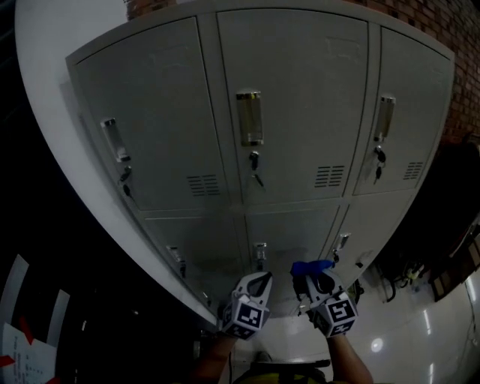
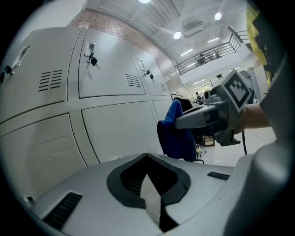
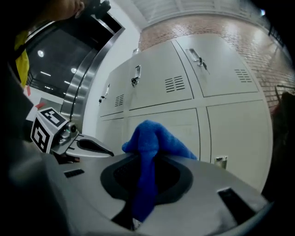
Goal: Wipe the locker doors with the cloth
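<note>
Grey metal lockers (image 1: pixel 292 97) fill the head view, with three upper doors and three lower doors (image 1: pixel 289 232). A blue cloth (image 1: pixel 311 265) bunches out of my right gripper (image 1: pixel 315 279), which is shut on it just in front of the lower middle door. The cloth (image 3: pixel 150 147) stands up between the jaws of the right gripper (image 3: pixel 147 161) and hangs down into them. My left gripper (image 1: pixel 255 286) is beside it on the left, jaws together and empty. In the left gripper view the left gripper (image 2: pixel 147 159) points at the lower doors, and the cloth (image 2: pixel 175 133) hangs from the right gripper (image 2: pixel 182 120).
Each door has a metal handle plate (image 1: pixel 250 118) with a key hanging in the lock (image 1: pixel 255 161) and a vent (image 1: pixel 330 176). A brick wall (image 1: pixel 424 19) rises behind. Glossy floor (image 1: pixel 420 330) lies to the right, papers (image 1: pixel 22 337) at the lower left.
</note>
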{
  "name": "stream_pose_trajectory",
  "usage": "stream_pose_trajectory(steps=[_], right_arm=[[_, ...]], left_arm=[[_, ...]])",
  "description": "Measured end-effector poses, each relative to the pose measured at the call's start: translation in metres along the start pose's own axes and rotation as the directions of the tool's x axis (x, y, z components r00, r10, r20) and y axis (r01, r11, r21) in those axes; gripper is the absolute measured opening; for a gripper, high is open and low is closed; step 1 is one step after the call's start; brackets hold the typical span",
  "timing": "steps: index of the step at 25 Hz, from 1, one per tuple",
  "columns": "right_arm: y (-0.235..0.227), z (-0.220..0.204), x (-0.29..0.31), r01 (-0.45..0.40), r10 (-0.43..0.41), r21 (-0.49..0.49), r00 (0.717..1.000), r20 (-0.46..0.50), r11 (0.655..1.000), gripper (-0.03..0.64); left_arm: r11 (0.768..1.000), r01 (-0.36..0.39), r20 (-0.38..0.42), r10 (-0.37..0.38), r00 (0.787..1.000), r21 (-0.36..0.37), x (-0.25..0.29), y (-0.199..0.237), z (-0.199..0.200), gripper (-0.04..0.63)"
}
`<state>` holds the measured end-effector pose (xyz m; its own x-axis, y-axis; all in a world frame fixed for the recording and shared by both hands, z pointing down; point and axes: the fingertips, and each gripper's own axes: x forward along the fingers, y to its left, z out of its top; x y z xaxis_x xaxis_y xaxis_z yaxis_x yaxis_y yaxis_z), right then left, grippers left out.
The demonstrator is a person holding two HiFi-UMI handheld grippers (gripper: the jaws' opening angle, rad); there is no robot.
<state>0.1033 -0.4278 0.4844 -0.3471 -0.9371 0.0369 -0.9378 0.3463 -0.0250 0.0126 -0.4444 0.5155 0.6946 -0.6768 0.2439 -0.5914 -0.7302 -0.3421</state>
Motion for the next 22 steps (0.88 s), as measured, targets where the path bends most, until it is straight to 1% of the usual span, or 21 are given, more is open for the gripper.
stream_pose_trajectory(steps=[4,7,9,12,15,19,22], right_arm=[[0.031,-0.004,-0.026,-0.063,0.063,0.024,0.998,-0.005,0.998,0.067],[0.056,-0.003,-0.057,-0.098,0.098,0.016,0.995,0.008,0.995,0.067],[0.07,-0.002,-0.089,-0.106,0.106,0.003,0.994,0.024,0.994,0.067],[0.084,-0.012,-0.158,-0.11,0.109,0.009,0.993,0.035,0.994,0.067],[0.101,-0.03,-0.241,-0.108,0.108,0.026,0.994,0.025,0.994,0.067],[0.127,-0.038,-0.344,-0.092,0.092,0.078,0.996,0.009,0.993,0.066],[0.147,-0.036,-0.409,-0.07,0.069,0.108,0.998,0.011,0.992,0.066]], left_arm=[[1.0,-0.004,-0.032,0.004,0.999,0.018,-0.036,-0.03,-0.01,0.002],[0.999,-0.04,-0.047,0.041,0.998,0.024,-0.069,-0.053,-0.005,0.003],[0.998,-0.064,-0.051,0.065,0.997,0.026,-0.095,-0.073,0.003,0.002],[0.995,-0.094,-0.042,0.096,0.995,0.036,-0.136,-0.12,0.008,0.002],[0.994,-0.11,-0.043,0.11,0.993,0.015,-0.186,-0.187,0.006,0.002],[0.997,-0.064,-0.099,0.06,0.993,-0.036,-0.257,-0.274,0.006,0.002],[0.997,-0.069,-0.083,0.066,0.994,-0.034,-0.308,-0.313,0.021,0.002]])
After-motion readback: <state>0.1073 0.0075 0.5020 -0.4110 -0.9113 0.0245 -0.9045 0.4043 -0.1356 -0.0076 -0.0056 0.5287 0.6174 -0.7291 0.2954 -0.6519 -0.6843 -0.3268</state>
